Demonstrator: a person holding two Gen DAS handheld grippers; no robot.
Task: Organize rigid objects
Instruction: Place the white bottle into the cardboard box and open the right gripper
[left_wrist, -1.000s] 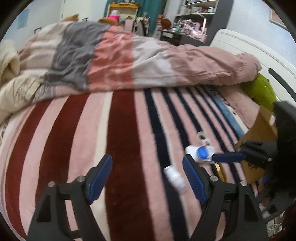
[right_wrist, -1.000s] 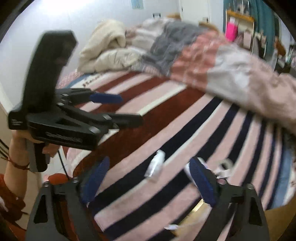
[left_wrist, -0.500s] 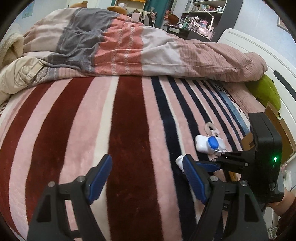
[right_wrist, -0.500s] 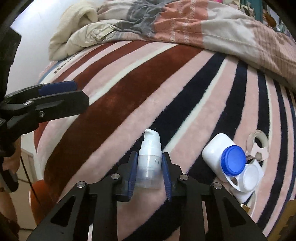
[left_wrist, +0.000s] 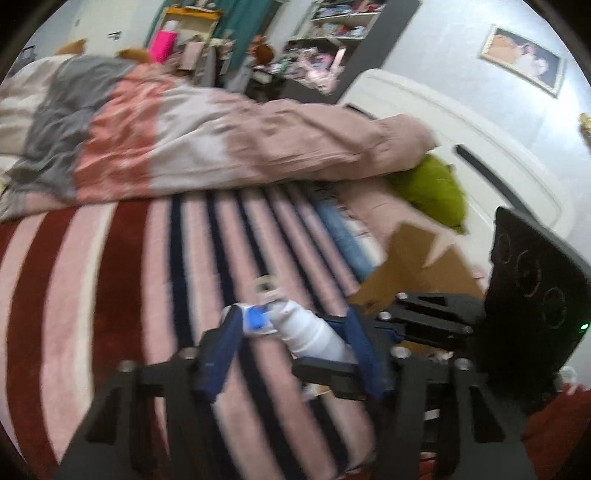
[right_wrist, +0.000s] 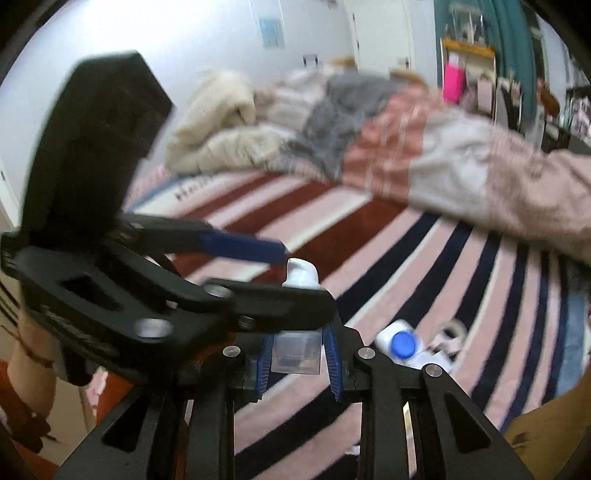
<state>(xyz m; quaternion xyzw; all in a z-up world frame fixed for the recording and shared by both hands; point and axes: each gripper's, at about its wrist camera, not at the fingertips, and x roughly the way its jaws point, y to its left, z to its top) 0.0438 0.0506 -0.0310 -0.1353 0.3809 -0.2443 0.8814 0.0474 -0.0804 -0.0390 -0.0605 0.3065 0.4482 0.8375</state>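
Observation:
My right gripper (right_wrist: 297, 339) is shut on a pump bottle (right_wrist: 295, 352) with a clear body and a white head, held above the striped blanket (right_wrist: 388, 236). In the left wrist view the same pump bottle (left_wrist: 310, 332) lies between the blue pads of my left gripper (left_wrist: 291, 317), whose jaws are closing; a gap still shows beside the left pad. The right wrist view shows the left gripper's fingers (right_wrist: 243, 245) reaching across the bottle's top. A white container with a blue cap (right_wrist: 402, 341) and a small white ring piece (right_wrist: 452, 332) lie on the blanket.
An open cardboard box (left_wrist: 417, 273) stands at the bed's right edge, with a green pillow (left_wrist: 432, 188) and white headboard (left_wrist: 461, 122) behind it. A bunched pink, grey and cream quilt (left_wrist: 184, 140) covers the far half of the bed. A person's red sleeve (left_wrist: 554, 428) shows low right.
My right gripper closed on the pump bottle and lifted it off the blanket. My left gripper rose and swung toward it, and its jaws narrowed around the bottle.

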